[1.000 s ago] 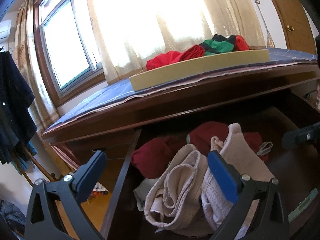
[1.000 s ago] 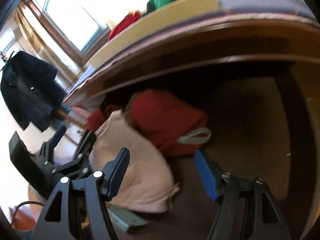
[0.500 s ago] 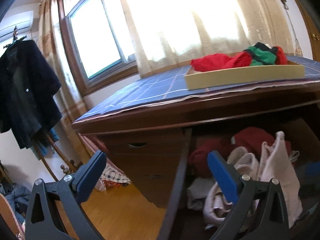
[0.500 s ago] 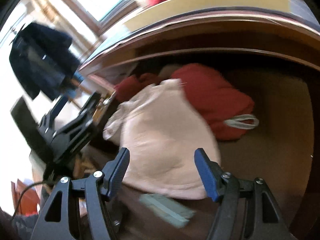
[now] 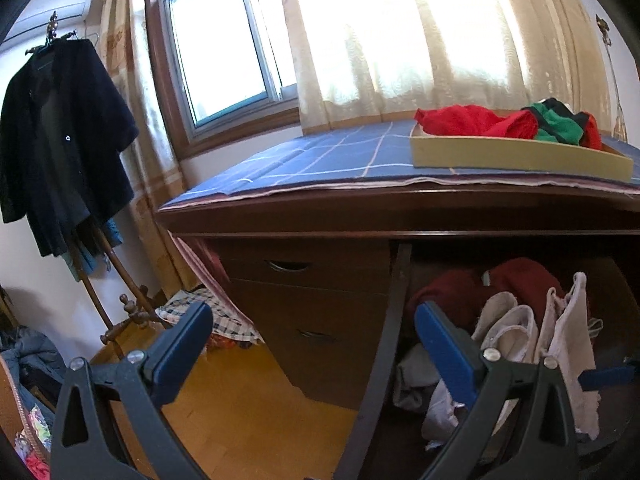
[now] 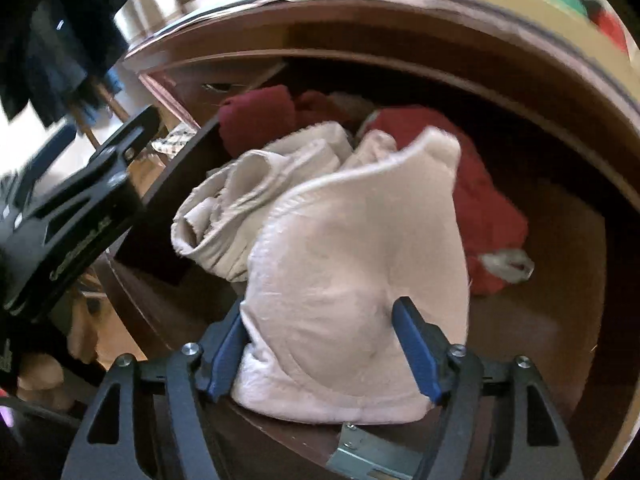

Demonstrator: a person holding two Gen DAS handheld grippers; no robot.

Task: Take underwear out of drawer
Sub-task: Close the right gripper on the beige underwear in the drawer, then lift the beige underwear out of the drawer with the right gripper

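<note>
Bedroom, bright window behind pale lace curtains (image 5: 420, 40). Dark wooden desk (image 5: 400, 208) topped with a blue checked cloth (image 5: 320, 160); on it a shallow yellow tray (image 5: 520, 156) holding red and green garments (image 5: 508, 122). A dark jacket (image 5: 60, 140) hangs from a wooden coat stand at the left wall. Wooden floor below.

The desk's wide dark-brown drawer (image 6: 560, 280) stands pulled out. Inside: dark red folded cloths (image 6: 488, 216) toward the back, a crumpled beige garment (image 6: 256, 192) at the left, and a pale pink-white piece of underwear (image 6: 352, 280) lying in front on top of the pile.

Right gripper (image 6: 324, 350) points steeply down into the drawer. Its blue pads flank the pale underwear on both sides, jaws spread wide and just lately widening; the cloth sits between them, pads at its edges, no squeeze visible.

Left gripper (image 5: 312, 344) hangs outside the drawer's left edge, above the floor, jaws wide apart, nothing between them.
</note>
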